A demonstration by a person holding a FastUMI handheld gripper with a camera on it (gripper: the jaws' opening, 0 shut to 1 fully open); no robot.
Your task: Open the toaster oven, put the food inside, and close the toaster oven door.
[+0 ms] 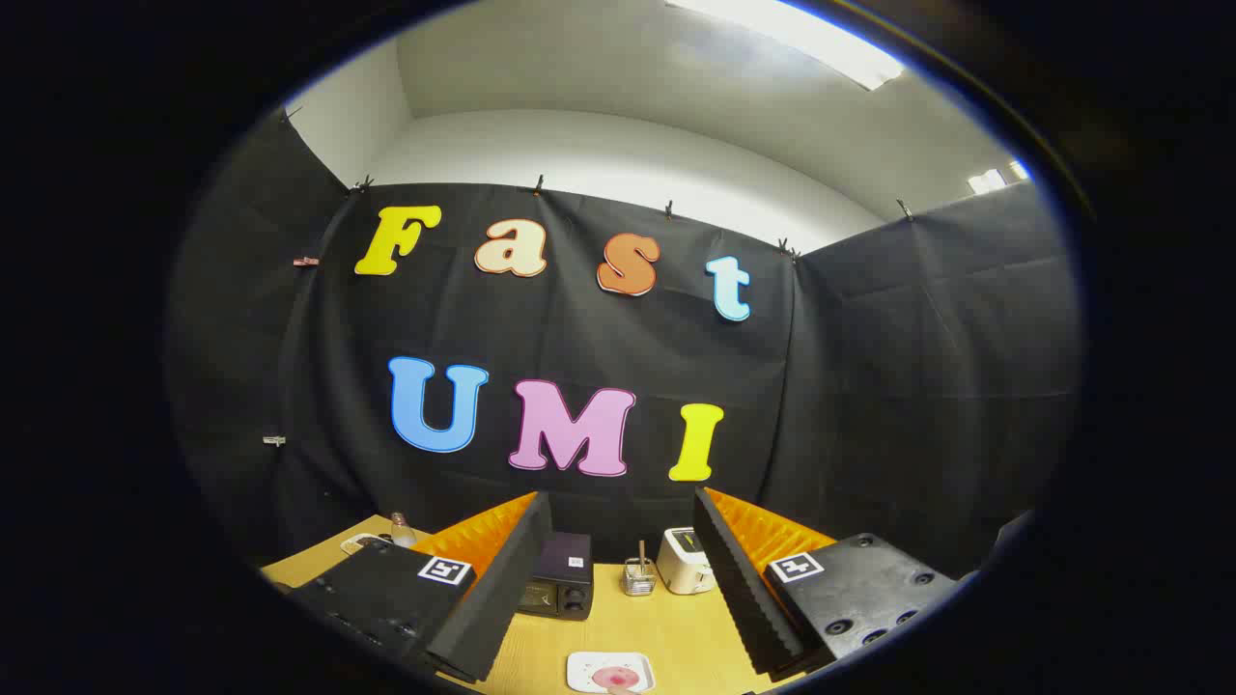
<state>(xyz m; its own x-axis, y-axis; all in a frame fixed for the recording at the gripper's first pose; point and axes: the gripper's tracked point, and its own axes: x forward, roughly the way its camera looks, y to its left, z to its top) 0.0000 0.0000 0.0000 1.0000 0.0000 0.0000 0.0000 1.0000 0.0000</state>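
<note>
Gripper point(618, 618) fingers spread wide, empty, above plate point(582, 668) with food point(612, 678) at lower centre. Risk: toaster oven point(557, 584) door untouched; premature food pickup blocks opening.

A white toaster point(684, 560) stands at the back of the wooden table point(676, 627). Next to it is a small glass jar point(637, 576) with a stick inside.

A little bottle point(402, 530) stands far off.
</note>
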